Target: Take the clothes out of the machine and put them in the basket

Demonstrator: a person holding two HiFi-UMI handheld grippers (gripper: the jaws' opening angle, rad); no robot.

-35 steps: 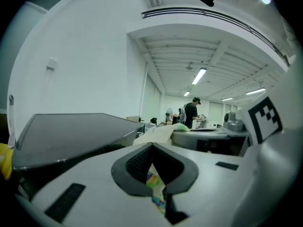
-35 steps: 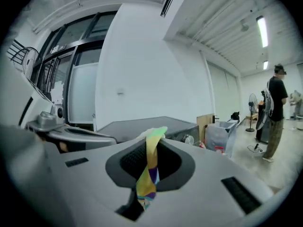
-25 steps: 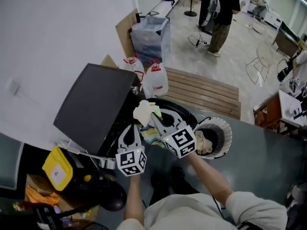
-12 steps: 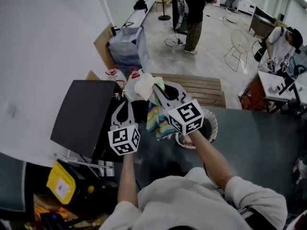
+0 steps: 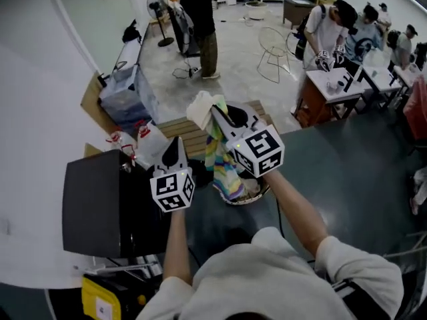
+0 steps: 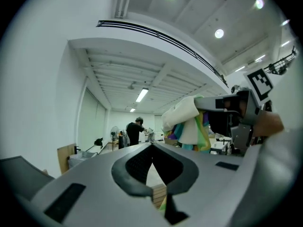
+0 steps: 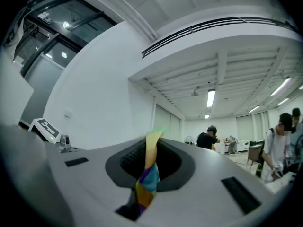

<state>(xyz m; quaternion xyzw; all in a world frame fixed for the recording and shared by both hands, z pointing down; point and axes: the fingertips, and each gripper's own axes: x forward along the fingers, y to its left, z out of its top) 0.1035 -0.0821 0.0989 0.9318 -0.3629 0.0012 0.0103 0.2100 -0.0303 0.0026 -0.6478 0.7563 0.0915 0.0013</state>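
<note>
Hanging striped cloth (image 5: pixel 223 172) hides most of the basket (image 5: pixel 259 193).

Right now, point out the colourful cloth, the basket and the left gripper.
colourful cloth (image 5: pixel 224 171): head view, hanging striped part.
basket (image 5: pixel 259 192): head view, near rim.
left gripper (image 5: pixel 175 142): head view, between its fingertips.

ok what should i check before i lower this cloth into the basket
1. Right gripper grip on the multicoloured cloth: ok, shut on its upper end.
2. Cloth lifted out of the washing machine: ok, it hangs in the air.
3. Basket under the cloth: ok, in the head view the cloth's lower end hangs over it.
4. Left gripper out of the way: ok, shut, empty, apart from the cloth.
5. More clothes in the machine: cannot tell, the drum is hidden.
</note>
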